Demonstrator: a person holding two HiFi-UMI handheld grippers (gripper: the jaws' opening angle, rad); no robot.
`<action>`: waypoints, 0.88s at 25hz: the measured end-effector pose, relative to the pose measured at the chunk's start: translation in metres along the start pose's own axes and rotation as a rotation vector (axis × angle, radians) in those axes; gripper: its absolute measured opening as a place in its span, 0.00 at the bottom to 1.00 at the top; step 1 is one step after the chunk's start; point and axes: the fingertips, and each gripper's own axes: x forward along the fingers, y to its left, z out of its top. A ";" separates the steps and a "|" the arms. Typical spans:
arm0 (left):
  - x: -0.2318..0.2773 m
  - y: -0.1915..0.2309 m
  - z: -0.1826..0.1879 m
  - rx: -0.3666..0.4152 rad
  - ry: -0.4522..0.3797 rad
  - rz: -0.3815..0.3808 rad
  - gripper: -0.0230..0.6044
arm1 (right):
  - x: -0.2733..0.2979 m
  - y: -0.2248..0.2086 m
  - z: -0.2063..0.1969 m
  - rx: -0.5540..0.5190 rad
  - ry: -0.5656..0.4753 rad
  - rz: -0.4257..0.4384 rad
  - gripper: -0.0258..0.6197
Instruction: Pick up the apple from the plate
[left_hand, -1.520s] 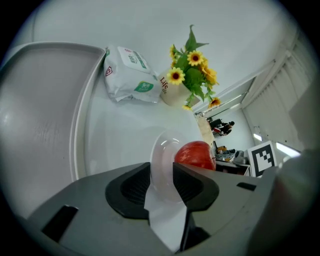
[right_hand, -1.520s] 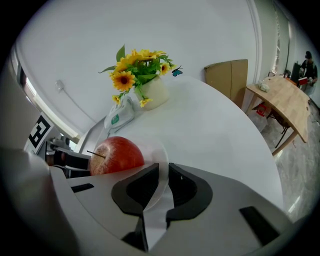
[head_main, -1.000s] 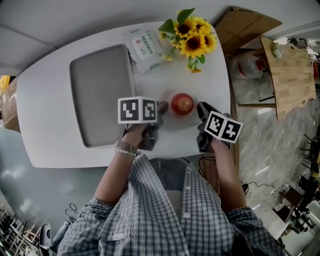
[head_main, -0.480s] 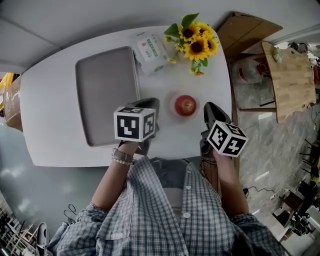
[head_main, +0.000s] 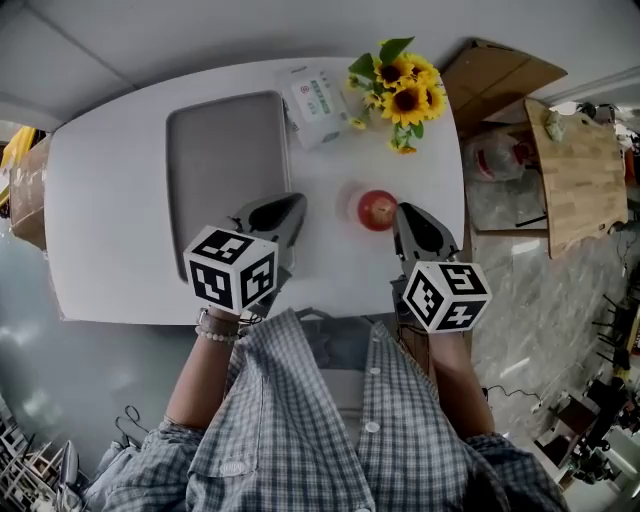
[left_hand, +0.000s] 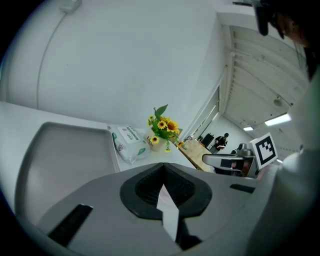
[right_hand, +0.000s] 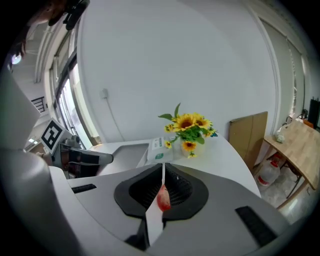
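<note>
— so where does the apple (head_main: 377, 210) sit against the claws?
— on its plate (head_main: 353, 203) on the table (head_main: 110, 230), between the two tips in the head view. it lies just beside the nose of the right claw (head_main: 403, 213), a little to its left, not touching it. the left claw (head_main: 293, 206) is farther off, across a bare strip of tabletop.
— is either one holding it?
— no. the right claw's own view shows its two jaws drawn together with only a thin slit between them. a red sliver of the apple shows through that slit, out beyond the pads. the left claw's jaws have just been closing and meet, clenched on nothing.
— what is the apple like?
— round and red with a paler yellowish patch on top, smooth and a bit glossy. the plate is small, round and pale. it looks see-through, though i can't be sure.
— and the rest?
— the table is white and smooth, with rounded corners. a grey tray (head_main: 225, 165), oblong with rounded corners and a raised rim, lies left of the plate. behind are a soft white packet (head_main: 320, 95) with green print and a bunch of sunflowers (head_main: 402, 85) with yellow petals, dark centres and green leaves. the claws are matte grey shells with ribbed black pads, and each carries a cube of black-and-white squares.
</note>
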 end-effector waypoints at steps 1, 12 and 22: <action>-0.007 0.000 0.002 0.026 -0.015 0.010 0.05 | -0.001 0.008 0.004 -0.017 -0.010 0.015 0.09; -0.063 0.010 0.004 0.112 -0.091 0.093 0.05 | 0.010 0.074 0.014 -0.195 -0.032 0.134 0.09; -0.096 0.024 0.010 0.095 -0.159 0.167 0.05 | 0.020 0.117 0.021 -0.246 -0.041 0.231 0.09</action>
